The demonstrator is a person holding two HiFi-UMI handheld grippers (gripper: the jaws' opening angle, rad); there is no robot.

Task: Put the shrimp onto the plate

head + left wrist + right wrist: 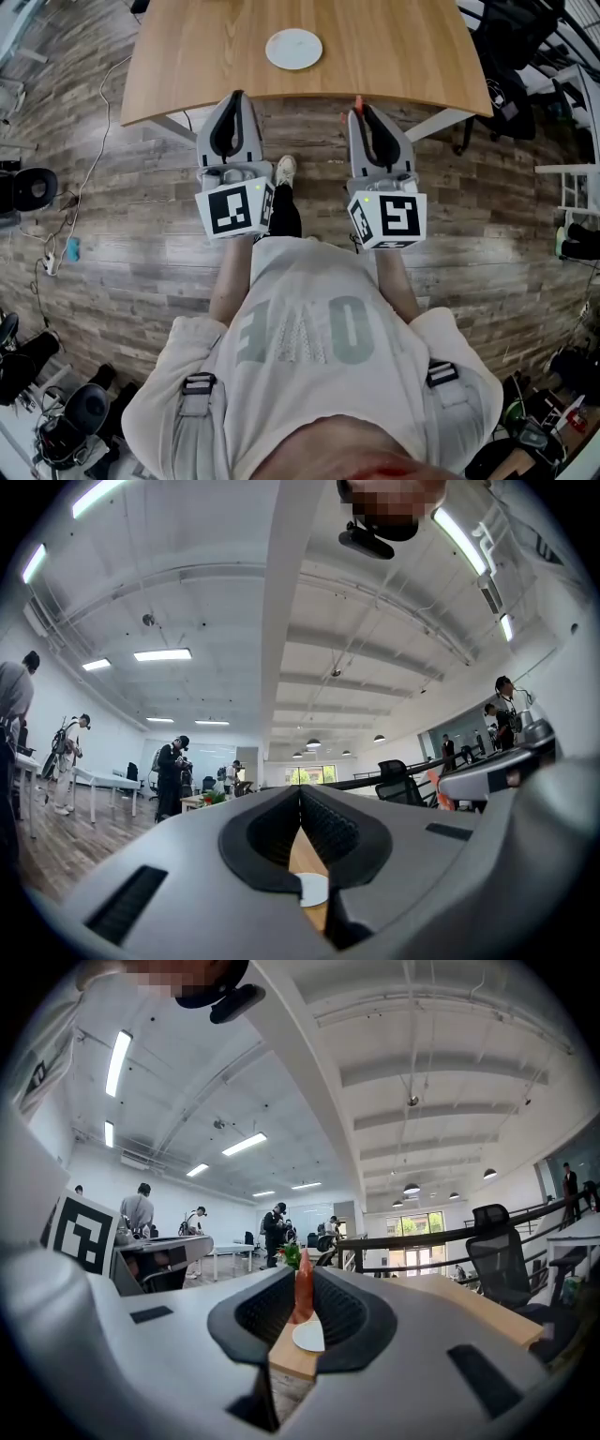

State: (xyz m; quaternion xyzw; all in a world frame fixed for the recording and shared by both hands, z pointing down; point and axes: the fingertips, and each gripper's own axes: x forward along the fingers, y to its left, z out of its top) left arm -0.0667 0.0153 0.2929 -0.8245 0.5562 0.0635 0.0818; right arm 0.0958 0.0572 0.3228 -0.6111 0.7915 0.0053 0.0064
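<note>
Head view, upper centre: shrimp (357,100) mostly buried between the jaws of the right gripper (360,108); only an orange tip shows. Far side of the table (394,56) is cut by the top edge.

Left gripper view, low centre: plate (314,889) is a white sliver, the rest behind the jaws. Distant people (173,775) at centre left are too small to detail.

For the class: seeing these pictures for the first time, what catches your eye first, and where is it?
A white plate sits on the wooden table, ahead of both grippers. The right gripper pinches an orange-red shrimp between its jaws, while the left gripper is shut on nothing.
</note>
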